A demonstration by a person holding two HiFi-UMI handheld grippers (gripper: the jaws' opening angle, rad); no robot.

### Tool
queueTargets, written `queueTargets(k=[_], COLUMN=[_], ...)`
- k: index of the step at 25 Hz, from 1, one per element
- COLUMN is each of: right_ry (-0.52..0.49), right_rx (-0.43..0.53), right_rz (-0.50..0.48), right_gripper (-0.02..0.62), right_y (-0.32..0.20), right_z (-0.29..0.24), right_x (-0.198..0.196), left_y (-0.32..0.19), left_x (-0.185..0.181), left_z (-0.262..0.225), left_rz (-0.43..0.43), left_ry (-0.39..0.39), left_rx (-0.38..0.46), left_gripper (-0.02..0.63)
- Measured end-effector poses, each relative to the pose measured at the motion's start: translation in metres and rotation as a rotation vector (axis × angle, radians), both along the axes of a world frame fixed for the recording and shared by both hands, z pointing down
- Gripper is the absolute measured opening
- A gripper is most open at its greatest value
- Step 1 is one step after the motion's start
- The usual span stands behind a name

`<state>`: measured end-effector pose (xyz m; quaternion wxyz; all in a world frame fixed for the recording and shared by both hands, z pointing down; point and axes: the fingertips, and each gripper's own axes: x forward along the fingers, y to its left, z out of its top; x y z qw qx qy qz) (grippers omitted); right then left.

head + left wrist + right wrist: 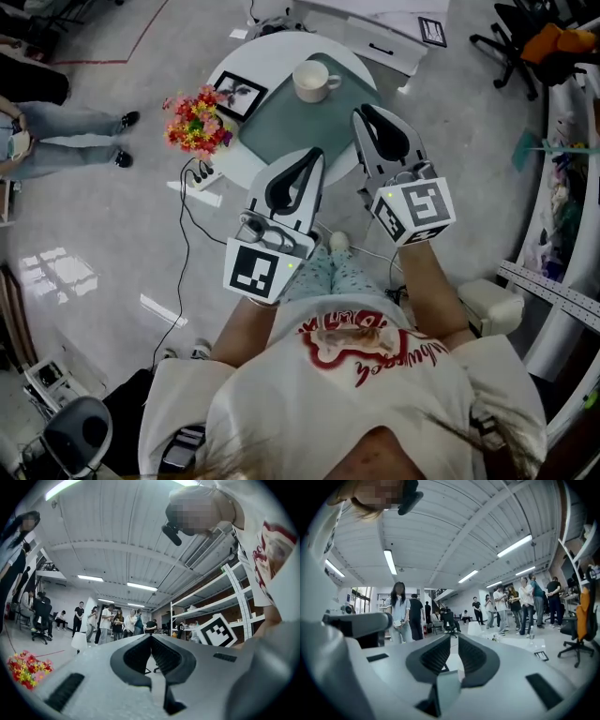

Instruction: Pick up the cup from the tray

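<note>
A white cup (314, 81) with a handle stands upright on a grey-green tray (281, 131) on a round white table (272, 54). I hold both grippers raised in front of my chest, nearer to me than the cup and apart from it. My left gripper (317, 155) is shut with nothing in it; its tips meet in the left gripper view (151, 636). My right gripper (361, 112) points toward the tray's right edge, its jaws drawn together and empty (454, 637). Both gripper views look out into the room and show neither cup nor tray.
A bunch of colourful flowers (195, 122) and a framed picture (239, 94) sit on the table's left side. A power strip (202, 176) with a cable lies on the floor. A person (56, 141) stands at left, an office chair (511, 42) at top right.
</note>
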<state>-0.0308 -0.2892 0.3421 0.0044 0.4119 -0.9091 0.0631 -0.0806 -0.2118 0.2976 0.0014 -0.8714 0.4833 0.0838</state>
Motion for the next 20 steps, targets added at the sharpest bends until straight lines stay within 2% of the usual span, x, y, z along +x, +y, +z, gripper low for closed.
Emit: queueTargets(k=[6, 10, 13, 20], right_ry=[0.096, 0.248, 0.319, 0.492], right_rx=[-0.087, -0.131, -0.175, -0.178], right_rz=[-0.040, -0.060, -0.060, -0.115], right_gripper=[0.042, 0.113, 0.121, 0.121], right_y=[-0.064, -0.103, -0.129, -0.158], right_z=[0.079, 0.146, 0.186, 0.225], right_x=[-0.012, -0.019, -0.016, -0.026], left_y=[-0.006, -0.007, -0.007, -0.004], left_x=[-0.003, -0.002, 0.000, -0.003], left_z=[0.023, 0.036, 0.050, 0.076], left_rz=[-0.020, -0.022, -0.008, 0.000], left_ry=[-0.028, -0.041, -0.049, -0.071], left_rx=[-0.022, -0.033, -0.052, -0.111], left_gripper=[0.014, 0.014, 0.014, 0.014])
